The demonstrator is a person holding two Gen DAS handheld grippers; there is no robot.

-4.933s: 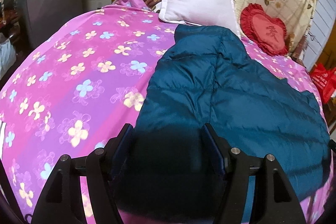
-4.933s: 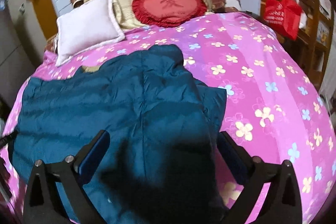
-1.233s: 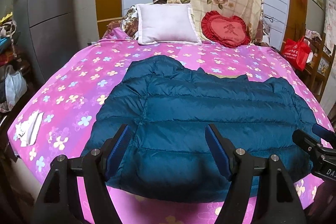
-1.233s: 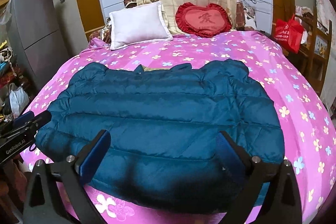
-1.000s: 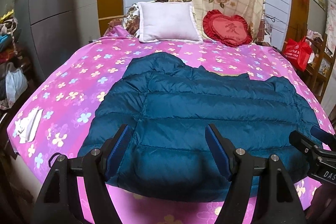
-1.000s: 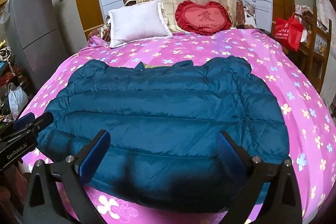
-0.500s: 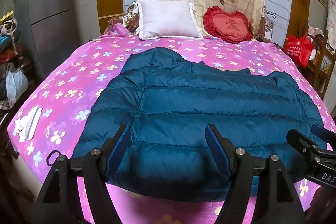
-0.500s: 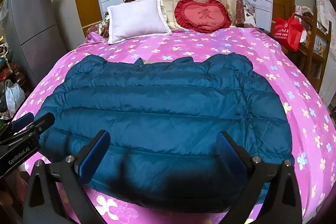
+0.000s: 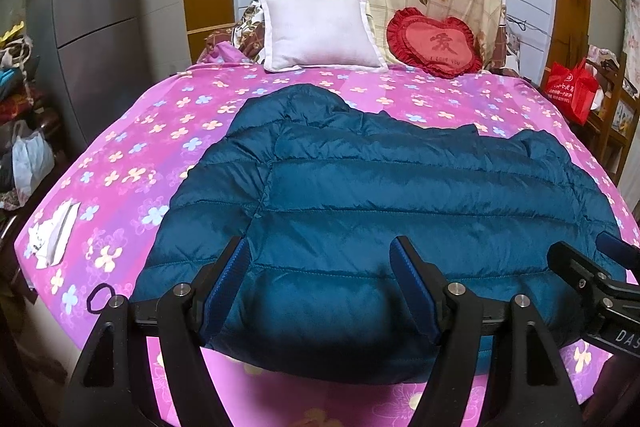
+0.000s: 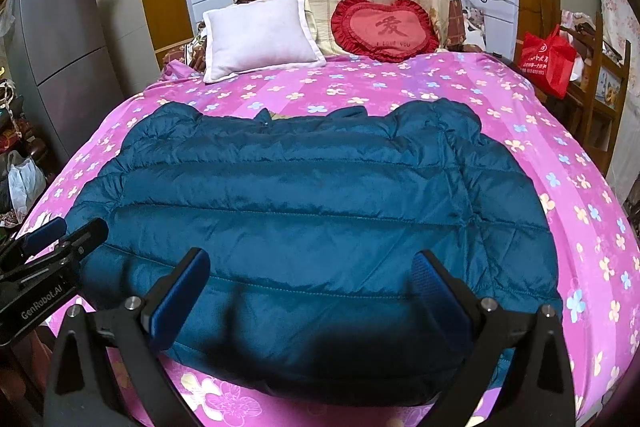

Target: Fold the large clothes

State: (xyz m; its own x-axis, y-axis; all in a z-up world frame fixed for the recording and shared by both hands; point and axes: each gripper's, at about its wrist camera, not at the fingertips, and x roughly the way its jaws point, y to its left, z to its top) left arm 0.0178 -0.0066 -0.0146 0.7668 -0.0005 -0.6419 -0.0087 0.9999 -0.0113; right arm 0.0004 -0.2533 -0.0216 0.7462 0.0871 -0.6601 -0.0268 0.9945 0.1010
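The teal down jacket lies spread flat, back up, across the pink flowered bed, its hem toward the near edge and its sleeves tucked along its sides. Both the left gripper and the right gripper hover above the hem, jaws spread wide and empty. Laid out like this, it fits either smoothing ahead of a fold or a pause between folds.
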